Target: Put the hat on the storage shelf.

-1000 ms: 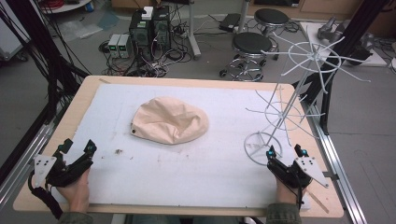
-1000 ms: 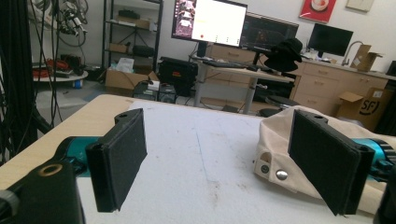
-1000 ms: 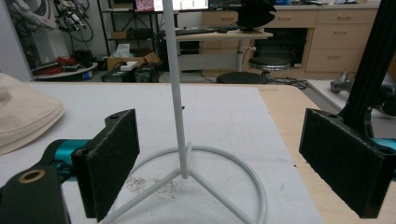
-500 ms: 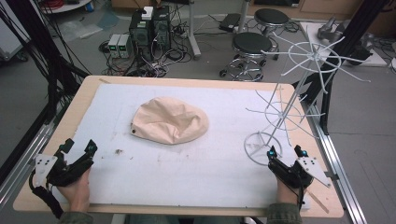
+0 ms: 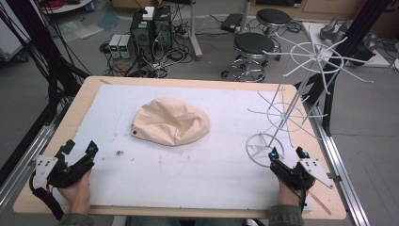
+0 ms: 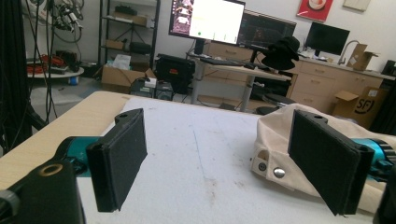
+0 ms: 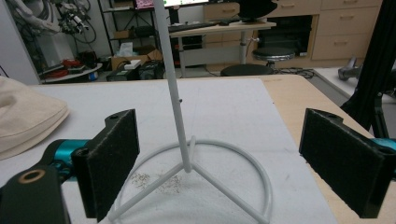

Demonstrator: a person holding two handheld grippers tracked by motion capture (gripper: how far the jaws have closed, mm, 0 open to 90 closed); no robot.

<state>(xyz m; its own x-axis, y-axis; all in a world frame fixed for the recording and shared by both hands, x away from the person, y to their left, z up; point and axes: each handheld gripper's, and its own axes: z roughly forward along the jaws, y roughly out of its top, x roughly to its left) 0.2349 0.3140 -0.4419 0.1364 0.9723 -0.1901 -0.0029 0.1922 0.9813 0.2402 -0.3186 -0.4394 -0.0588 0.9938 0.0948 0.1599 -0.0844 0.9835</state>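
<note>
A beige fabric cap (image 5: 171, 121) lies crumpled on the white mat (image 5: 202, 174), left of centre. In the left gripper view the cap (image 6: 275, 133) shows its strap with metal snaps (image 6: 279, 172). A white wire rack stand (image 5: 294, 101) rises at the right on a ring base (image 5: 256, 147). My left gripper (image 5: 81, 146) rests open near the front left edge, with the cap ahead and to its right (image 6: 224, 158). My right gripper (image 5: 286, 152) stands open just in front of the ring base. Its jaws (image 7: 219, 158) frame the stand's pole (image 7: 170, 70) without touching it.
The wooden table (image 5: 84, 101) borders the mat on all sides. The rack's wire arms (image 5: 324, 54) spread over the right rear corner. Black frame posts (image 5: 42, 52) flank the table. Stools (image 5: 256, 44) and computer boxes (image 5: 150, 26) stand on the floor beyond the far edge.
</note>
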